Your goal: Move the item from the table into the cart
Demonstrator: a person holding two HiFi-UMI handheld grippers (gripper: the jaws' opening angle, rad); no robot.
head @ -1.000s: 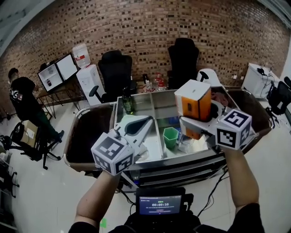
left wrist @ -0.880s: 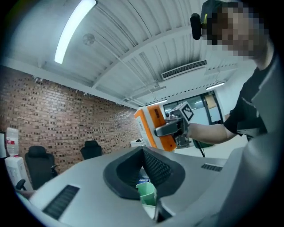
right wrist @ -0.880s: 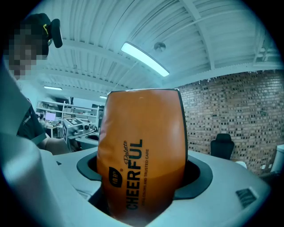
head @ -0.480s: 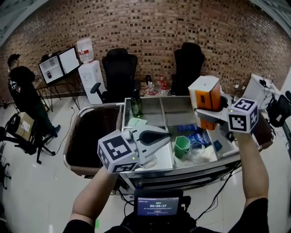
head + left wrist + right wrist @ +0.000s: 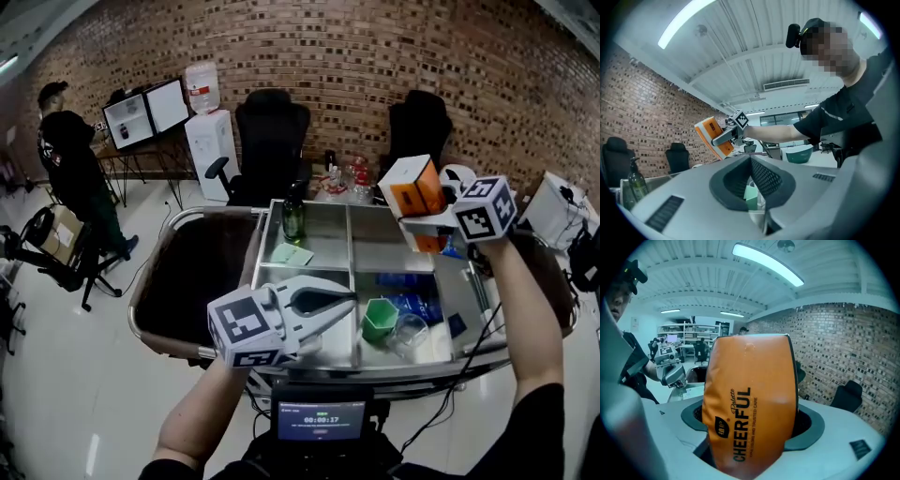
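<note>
My right gripper [image 5: 424,217] is pinching the orange box [image 5: 411,184]; the nearer cart [image 5: 561,292] is lying just to its right. My left gripper [image 5: 328,302] is hanging with jaws pressed together, empty.

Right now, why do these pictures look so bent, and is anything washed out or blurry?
Head view: the wide lens bows the brick wall into a curve and darkens the corners, but the picture is sharp overall. Left gripper view: the ceiling lamp is blown out white. Right gripper view: the orange box bulges because it sits close to the lens, its lettering is readable, and a light strip glares above.
</note>
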